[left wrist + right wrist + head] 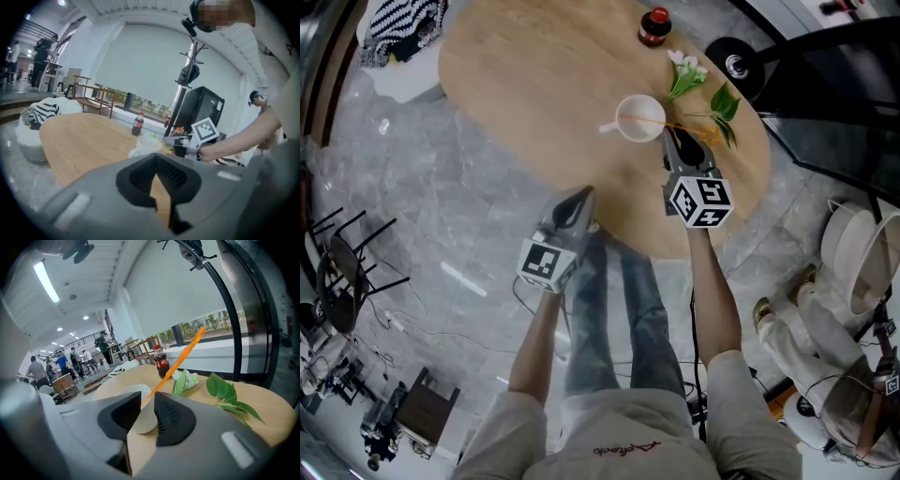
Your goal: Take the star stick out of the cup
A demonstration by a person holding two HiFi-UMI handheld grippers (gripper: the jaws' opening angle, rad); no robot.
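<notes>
The star stick (180, 359) is orange. It sits in the white cup (638, 119) on the round table (534, 84) and leans out to one side. The right hand-held gripper (672, 136) is just beside the cup. Its jaws are apart, and the stick goes up between them, but they do not squeeze it. The left hand-held gripper (584, 195) is at the table's edge, closed up and holding nothing.

Head view steep top-down over table (534, 84); gripper views low, close, both show cup (146, 142).
</notes>
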